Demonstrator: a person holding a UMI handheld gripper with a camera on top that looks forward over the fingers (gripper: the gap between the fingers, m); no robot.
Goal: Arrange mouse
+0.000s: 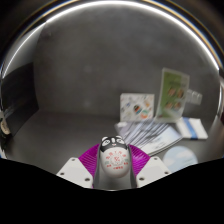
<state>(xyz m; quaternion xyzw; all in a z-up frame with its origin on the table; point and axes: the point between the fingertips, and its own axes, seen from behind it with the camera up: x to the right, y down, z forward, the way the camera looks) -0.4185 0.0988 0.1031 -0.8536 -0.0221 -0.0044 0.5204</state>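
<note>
A computer mouse (115, 158) with a pale, speckled patterned shell and a dark front with buttons sits between my gripper's fingers. My gripper (114, 160) is shut on it: the magenta pads (91, 156) press on both its sides. The mouse is held above a grey table (60, 130), with its dark nose pointing ahead. The lower part of the mouse is hidden by the gripper body.
Beyond the fingers to the right lie papers and cards: a white card with green print (137, 105), a tilted green-and-white card (172, 92), and a striped sheet with a blue-edged item (172, 128). A dark wall stands behind the table.
</note>
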